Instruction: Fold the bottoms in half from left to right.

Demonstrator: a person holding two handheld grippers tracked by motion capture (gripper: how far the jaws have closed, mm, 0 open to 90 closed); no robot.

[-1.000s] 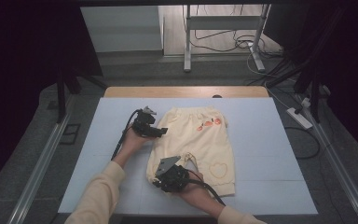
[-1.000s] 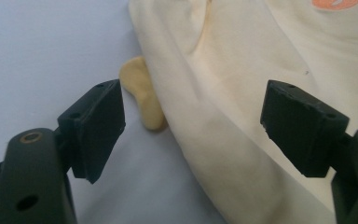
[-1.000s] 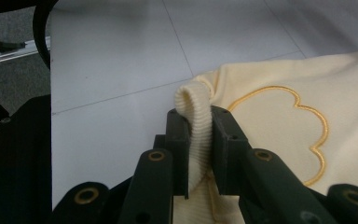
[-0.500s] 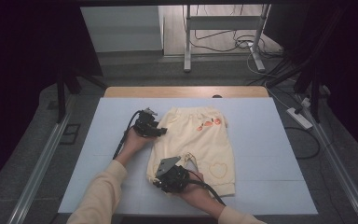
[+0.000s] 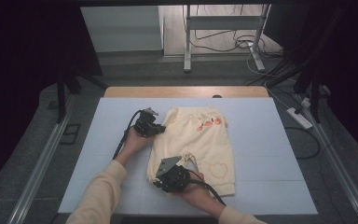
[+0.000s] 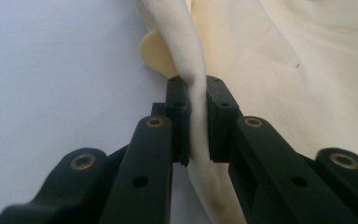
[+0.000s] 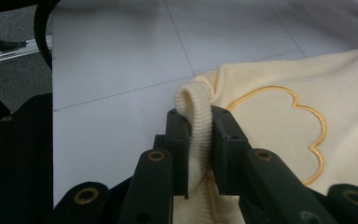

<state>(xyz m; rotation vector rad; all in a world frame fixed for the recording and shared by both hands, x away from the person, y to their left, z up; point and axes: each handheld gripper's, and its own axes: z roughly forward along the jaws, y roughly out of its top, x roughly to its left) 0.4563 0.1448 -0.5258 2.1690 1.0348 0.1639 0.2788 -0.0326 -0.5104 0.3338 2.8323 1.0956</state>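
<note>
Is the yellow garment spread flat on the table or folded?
Mostly spread flat: the yellow garment lies open on the table, its left edge pinched up.

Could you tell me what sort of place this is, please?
Probably a lab recording station: a table with a pale blue top holding only cream shorts, dark curtains at the sides, and loose cables on the floor behind.

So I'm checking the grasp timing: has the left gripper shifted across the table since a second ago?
No. The left gripper sits at the same spot by the yellow shorts, measured against the table's wooden far edge; its jaws have just closed on the fabric.
</note>
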